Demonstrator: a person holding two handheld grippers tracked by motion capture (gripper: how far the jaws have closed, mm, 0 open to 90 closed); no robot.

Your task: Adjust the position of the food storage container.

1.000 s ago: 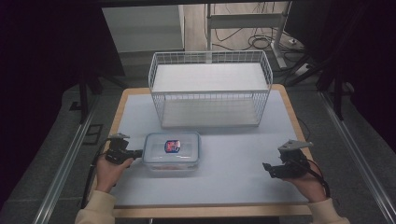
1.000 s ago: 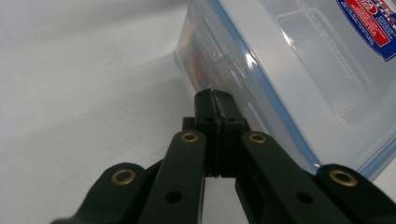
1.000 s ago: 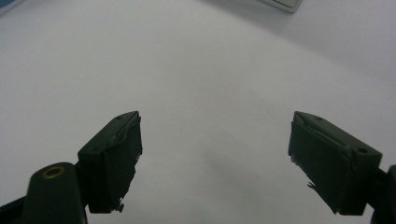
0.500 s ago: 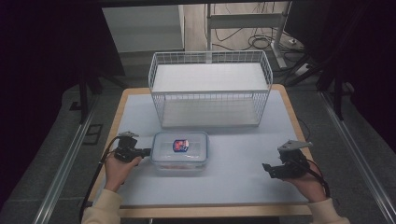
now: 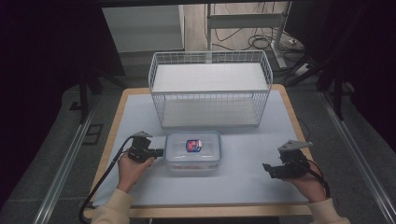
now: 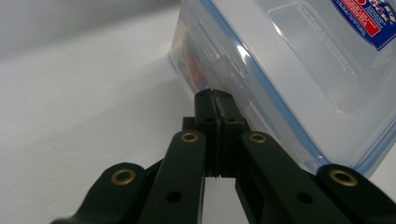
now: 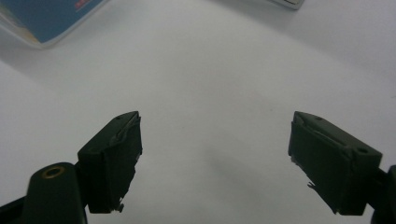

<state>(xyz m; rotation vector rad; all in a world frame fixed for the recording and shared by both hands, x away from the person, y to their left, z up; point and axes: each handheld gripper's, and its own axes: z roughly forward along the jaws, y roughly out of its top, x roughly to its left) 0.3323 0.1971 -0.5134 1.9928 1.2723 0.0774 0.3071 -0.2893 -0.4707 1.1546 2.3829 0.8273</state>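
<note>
A clear plastic lidded box [image 5: 193, 150] with a red and blue label lies on the pale mat, just in front of the wire basket [image 5: 210, 88]. My left gripper [image 5: 159, 152] is shut, its tips touching the box's left side. In the left gripper view the closed jaws meet the clear box [image 6: 289, 70] at its side wall below the blue-rimmed lid. My right gripper [image 5: 267, 168] rests at the mat's right front, open, with bare mat between its fingers [image 7: 112, 158], apart from the box.
The white wire basket stands at the back of the table [image 5: 116, 121] with a white liner inside. A cable trails from the left gripper off the table's front left. Dark floor and metal rails flank the table. A blue-edged corner [image 7: 46, 18] shows in the right gripper view.
My left gripper has moved right across the mat, and the clear box has slid right with it. The right gripper has stayed put.
</note>
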